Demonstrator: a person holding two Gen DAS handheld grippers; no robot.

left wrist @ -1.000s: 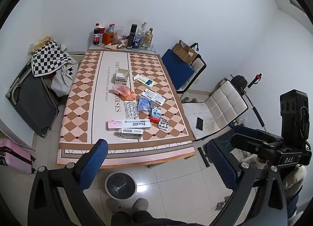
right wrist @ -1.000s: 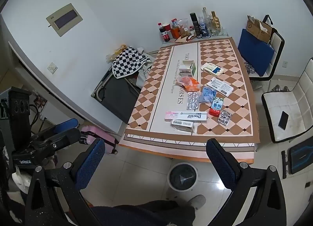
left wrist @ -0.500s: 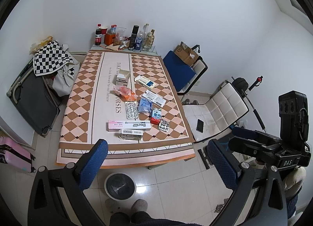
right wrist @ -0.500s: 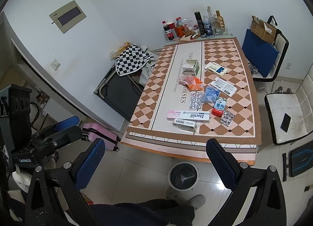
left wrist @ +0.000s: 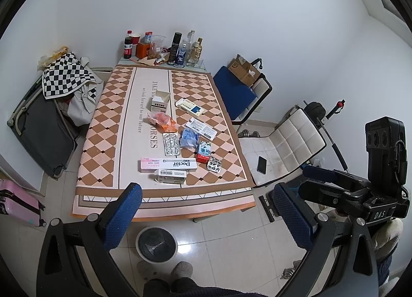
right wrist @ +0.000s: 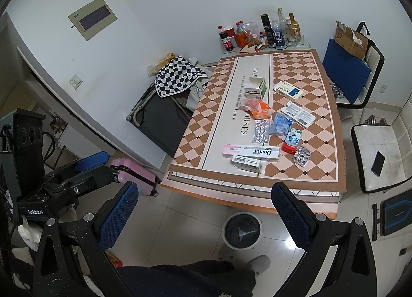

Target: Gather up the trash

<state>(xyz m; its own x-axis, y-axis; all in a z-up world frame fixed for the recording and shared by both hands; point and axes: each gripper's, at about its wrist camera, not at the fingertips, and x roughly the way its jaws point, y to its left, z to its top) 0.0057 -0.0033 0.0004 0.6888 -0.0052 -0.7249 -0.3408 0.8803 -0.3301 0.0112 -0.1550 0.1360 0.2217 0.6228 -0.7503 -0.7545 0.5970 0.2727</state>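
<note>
Both claws hung wide open and empty above the floor: the left gripper (left wrist: 206,214) and the right gripper (right wrist: 206,216). On the diamond-patterned tablecloth (left wrist: 108,122), lettered "HORSES", lay the trash: a long white carton (left wrist: 168,164) marked "Doctor", a silver blister pack (left wrist: 171,144), an orange wrapper (left wrist: 162,120). The round grey bin (left wrist: 156,244) stood below the table's near edge.

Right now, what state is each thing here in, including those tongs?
Left tongs: open, empty.
Right tongs: open, empty.
White carton: upright, top flap open.
Doctor box: lying flat, closed.
Foil blister sheet: flat on table.
Trash bin: on floor, lined, looks empty.
</note>
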